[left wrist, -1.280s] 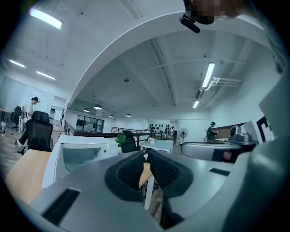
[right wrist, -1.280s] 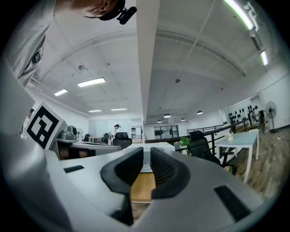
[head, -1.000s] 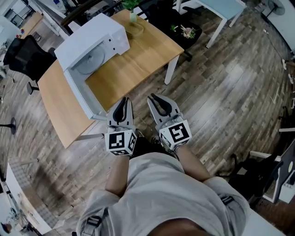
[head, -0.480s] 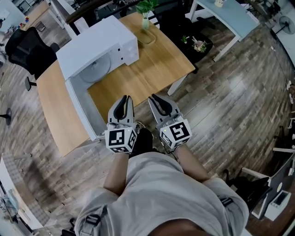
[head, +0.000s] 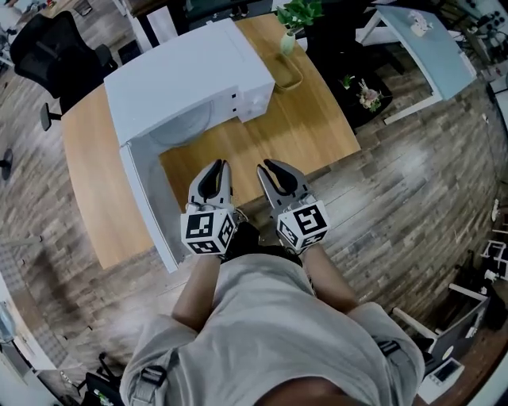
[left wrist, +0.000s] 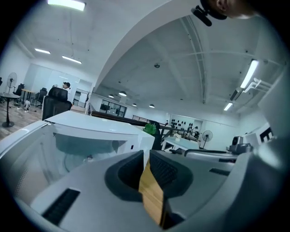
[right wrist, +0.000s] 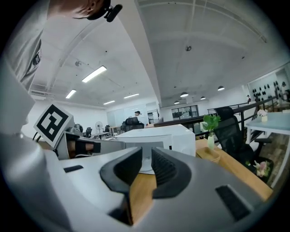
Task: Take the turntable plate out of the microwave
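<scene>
**Both grippers empty at near table edge**

Your left gripper holds nothing, jaws a slit apart. The right gripper is empty too, its jaws just opening. Both sit over the table edge, with bare wood ahead. The plate lies inside the microwave. Its door stands open just left of your left gripper.

microwave on table's left half, door swung open toward near edge, turntable plate inside cavity, potted plant behind microwave at right, office chair beyond table, far left
</scene>
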